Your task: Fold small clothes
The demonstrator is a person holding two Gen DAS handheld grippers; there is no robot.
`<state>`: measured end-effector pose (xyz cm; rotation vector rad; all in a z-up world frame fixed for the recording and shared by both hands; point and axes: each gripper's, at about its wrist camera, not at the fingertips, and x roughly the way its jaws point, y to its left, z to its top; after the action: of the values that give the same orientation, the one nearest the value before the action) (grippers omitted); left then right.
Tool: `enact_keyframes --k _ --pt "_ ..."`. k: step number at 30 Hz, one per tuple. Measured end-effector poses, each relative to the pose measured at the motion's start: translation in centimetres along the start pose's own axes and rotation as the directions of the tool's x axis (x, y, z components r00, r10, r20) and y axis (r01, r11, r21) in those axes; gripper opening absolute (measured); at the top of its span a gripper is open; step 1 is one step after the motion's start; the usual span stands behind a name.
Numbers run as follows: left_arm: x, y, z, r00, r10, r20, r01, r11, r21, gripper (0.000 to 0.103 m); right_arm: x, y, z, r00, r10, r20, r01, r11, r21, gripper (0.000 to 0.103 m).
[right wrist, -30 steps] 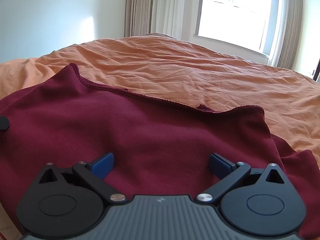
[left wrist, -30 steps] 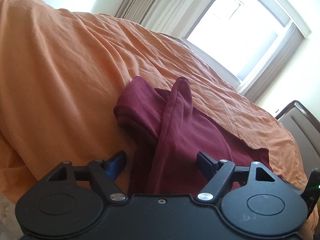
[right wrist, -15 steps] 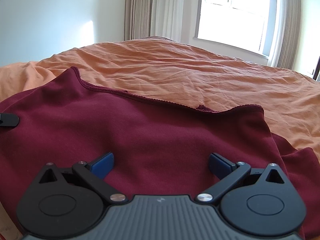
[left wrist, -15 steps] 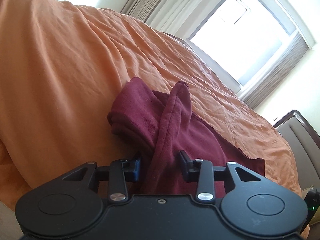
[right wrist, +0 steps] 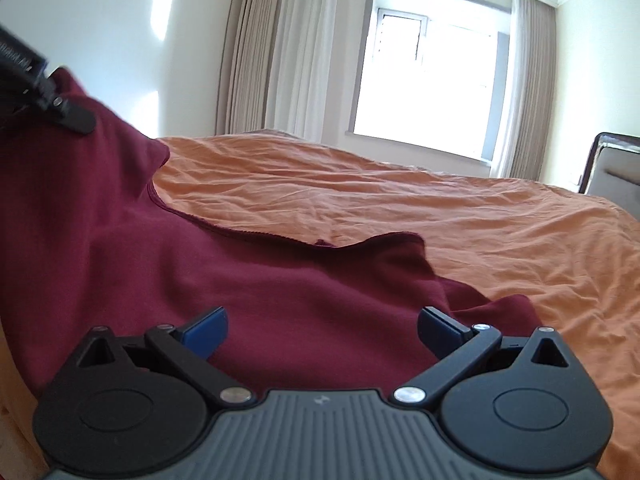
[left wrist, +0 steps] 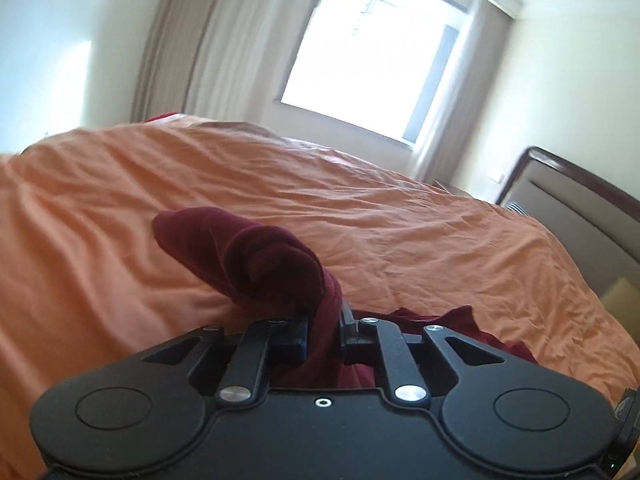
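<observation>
An orange-sheeted bed [right wrist: 420, 208] fills the room, with curtains [right wrist: 272, 48] and a bright window [right wrist: 432, 72] far behind. A maroon garment [right wrist: 240, 272] lies near. The left gripper [left wrist: 323, 326], jaws closing, pinches a bunched fold, now lifted where it lay before. The right gripper [right wrist: 322, 330] hovers with jaws wide, holding nothing.

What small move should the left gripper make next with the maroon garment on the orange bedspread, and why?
Probably carry the pinched fold across toward the far side of the maroon garment. The left gripper is closing on a bunched edge, already raised off the orange bedspread, while the right gripper stands open over the flat part, gripping nothing.
</observation>
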<state>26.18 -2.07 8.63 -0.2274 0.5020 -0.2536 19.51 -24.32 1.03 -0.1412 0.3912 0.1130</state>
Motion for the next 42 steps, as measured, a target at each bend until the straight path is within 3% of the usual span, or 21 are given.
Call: enact_keyframes --k 2,5,10,12,16,19,21,22,24,25,27,30,32,34,38,42 --pt "0.8 -3.8 1.3 0.998 -0.067 -0.006 0.068 0.991 0.117 0.013 -1.6 -1.5 -0.6 0.999 -0.031 0.019 0.03 0.999 0.01 0.103" --pt "2.3 -9.5 1.8 0.984 -0.169 -0.046 0.175 0.95 0.257 0.013 -4.0 -4.0 -1.7 0.996 -0.085 0.041 0.085 0.996 0.011 0.103" --pt "5.9 -17.6 -1.2 0.935 -0.303 -0.182 0.351 0.858 0.375 0.013 -7.0 -7.2 -3.7 0.982 -0.189 0.023 0.189 0.982 -0.005 0.103" --pt "7.4 -19.1 -3.2 0.914 -0.332 -0.233 0.398 0.845 0.356 0.014 -7.7 -8.1 -4.6 0.978 -0.207 0.012 0.207 0.978 -0.005 0.103" --pt "9.8 -19.1 -6.7 0.886 -0.341 -0.315 0.425 0.867 0.258 0.017 -8.8 -9.2 -5.9 0.983 -0.181 0.009 0.181 0.983 0.04 0.103" --pt "9.8 -18.0 -7.8 0.868 -0.371 -0.33 0.446 0.875 0.19 0.029 -9.3 -9.3 -6.7 0.985 -0.174 0.008 0.173 0.983 0.061 0.103" --pt "9.7 -17.4 -7.9 0.839 -0.418 -0.347 0.482 0.868 0.121 0.046 -9.3 -9.4 -7.1 0.985 -0.173 -0.001 0.173 0.982 0.079 0.103" --pt "9.5 -17.0 -8.0 0.829 -0.439 -0.347 0.495 0.865 0.088 0.05 -9.5 -9.3 -7.3 0.985 -0.174 -0.008 0.174 0.98 0.094 0.103" --pt "9.1 -16.6 -7.9 0.822 -0.457 -0.341 0.502 0.863 0.055 0.062 -9.8 -9.2 -7.6 0.984 -0.175 -0.012 0.176 0.977 0.121 0.103" --pt "8.8 -16.4 -7.8 0.826 -0.456 -0.331 0.499 0.865 0.054 0.065 -10.1 -9.0 -7.6 0.985 -0.174 -0.008 0.173 0.976 0.134 0.103" --pt "7.9 -16.0 -7.4 0.85 -0.432 -0.303 0.472 0.879 0.07 0.083 -10.6 -9.1 -7.5 0.986 -0.167 0.008 0.163 0.974 0.158 0.103" --pt "6.5 -14.9 -6.5 0.9 -0.358 -0.249 0.392 0.914 0.102 0.098 -11.1 -9.0 -7.0 0.987 -0.155 0.046 0.143 0.969 0.204 0.103" --pt "5.8 -13.7 -6.0 0.937 -0.283 -0.206 0.311 0.943 0.116 0.101 -11.2 -9.0 -6.4 0.99 -0.127 0.066 0.107 0.963 0.248 0.103" --pt "5.3 -12.1 -5.6 0.962 -0.21 -0.174 0.229 0.968 0.098 0.102 -11.1 -9.0 -5.8 0.993 -0.083 0.085 0.054 0.954 0.295 0.103" --pt "4.9 -7.9 -6.0 0.986 -0.081 -0.143 0.082 0.997 0.003 0.102 -10.9 -8.8 -4.8 0.992 0.028 0.123 -0.076 0.912 0.404 0.103" --pt "5.0 -4.4 -7.3 0.984 -0.001 -0.176 -0.013 0.997 -0.082 0.102 -11.4 -8.2 -4.8 0.976 0.144 0.161 -0.205 0.853 0.48 0.103"
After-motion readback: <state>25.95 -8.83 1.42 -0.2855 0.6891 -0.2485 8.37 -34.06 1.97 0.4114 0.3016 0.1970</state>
